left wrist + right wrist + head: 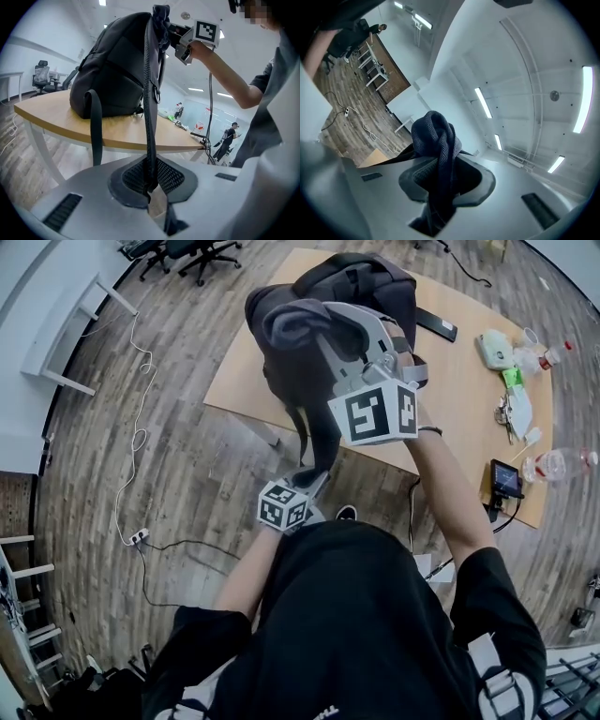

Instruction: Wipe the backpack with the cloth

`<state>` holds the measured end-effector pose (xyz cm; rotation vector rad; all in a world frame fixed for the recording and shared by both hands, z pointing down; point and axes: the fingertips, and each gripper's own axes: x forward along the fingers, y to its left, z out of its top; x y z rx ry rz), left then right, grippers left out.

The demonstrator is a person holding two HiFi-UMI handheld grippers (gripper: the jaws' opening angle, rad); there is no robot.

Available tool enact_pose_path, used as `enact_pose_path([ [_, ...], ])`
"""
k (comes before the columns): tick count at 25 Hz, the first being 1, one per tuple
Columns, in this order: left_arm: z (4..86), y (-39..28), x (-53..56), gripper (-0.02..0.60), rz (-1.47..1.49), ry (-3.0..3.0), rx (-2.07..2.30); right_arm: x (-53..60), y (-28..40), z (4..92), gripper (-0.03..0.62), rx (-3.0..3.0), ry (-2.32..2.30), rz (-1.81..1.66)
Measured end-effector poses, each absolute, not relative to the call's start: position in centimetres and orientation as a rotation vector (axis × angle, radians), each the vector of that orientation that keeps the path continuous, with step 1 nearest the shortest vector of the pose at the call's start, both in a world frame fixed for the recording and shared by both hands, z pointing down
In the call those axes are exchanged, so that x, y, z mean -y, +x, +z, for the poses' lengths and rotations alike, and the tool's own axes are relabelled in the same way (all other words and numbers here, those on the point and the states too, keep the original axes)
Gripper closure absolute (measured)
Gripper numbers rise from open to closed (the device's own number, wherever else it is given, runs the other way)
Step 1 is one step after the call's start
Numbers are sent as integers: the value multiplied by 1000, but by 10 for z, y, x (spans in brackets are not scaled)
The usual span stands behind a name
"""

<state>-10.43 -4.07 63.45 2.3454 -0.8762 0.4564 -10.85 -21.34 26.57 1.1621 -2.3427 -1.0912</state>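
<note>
Pinched between the nearly closed jaws of the left gripper (151,185) is a dark mesh-faced strap (150,117), drawn taut up towards the top of the backpack (112,70). The right gripper (440,183) is likewise clamped, on a dark knitted cloth (436,136), a bunched wad of which stands proud of the jaws.

The cloth is judged soft, light and limp. It is best held by a fold, as it is here, so that the projecting wad serves as the wiping face.

The backpack is judged soft-sided and likely to slump or slide on the smooth top under pressure, so the strap makes a sound place to hold it steady. A firm seam or the top handle would serve equally.

The backpack is seen as black or very dark grey fabric, rounded, upright, with a second strap hanging over the edge. It stands at the near edge of the pale wooden table (56,117). In the left gripper view the cloth is held high by the backpack's top; contact cannot be made out.
</note>
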Motion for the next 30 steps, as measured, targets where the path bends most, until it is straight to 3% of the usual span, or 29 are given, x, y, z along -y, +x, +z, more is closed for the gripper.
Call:
enact_pose_path([
  [6, 635, -101, 38, 534, 428, 2334, 875, 195, -111, 323, 513, 2357, 1040, -980],
  [18, 634, -124, 57, 534, 389, 2229, 986, 82, -138, 579, 511, 2261, 340, -514],
  [24, 642, -135, 56, 534, 370, 2196, 1007, 52, -142, 605, 511, 2288, 242, -364],
  [30, 635, -132, 58, 534, 330, 2209, 1004, 112, -128, 560, 511, 2198, 516, -616],
])
